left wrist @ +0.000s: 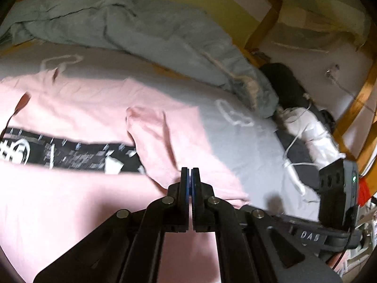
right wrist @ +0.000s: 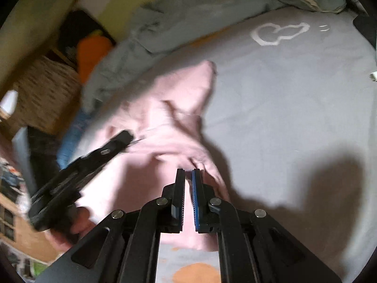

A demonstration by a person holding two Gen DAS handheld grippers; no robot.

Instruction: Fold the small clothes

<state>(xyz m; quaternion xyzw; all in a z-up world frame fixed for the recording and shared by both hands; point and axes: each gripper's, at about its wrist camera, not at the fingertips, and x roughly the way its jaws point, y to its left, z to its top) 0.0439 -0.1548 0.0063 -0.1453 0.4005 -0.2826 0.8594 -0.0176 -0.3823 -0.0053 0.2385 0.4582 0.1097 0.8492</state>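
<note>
Over pink shirt (left wrist: pixel 94 108), left tool (left wrist: pixel 190 173) angled down (pads together)

We see a bed covered by a grey sheet (left wrist: pixel 235 141) printed with white outline shapes. A pink cotton T-shirt with a black printed band (left wrist: pixel 82 118) lies spread on it, one sleeve folded inward. A crumpled grey-blue duvet (left wrist: pixel 132 28) is bunched along the bed's far edge.

Grey bedsheet (left wrist: pixel 235 146), rumpled blanket (left wrist: pixel 141 23) (grey-green), wooden bedframe (left wrist: pixel 266 21).
</note>
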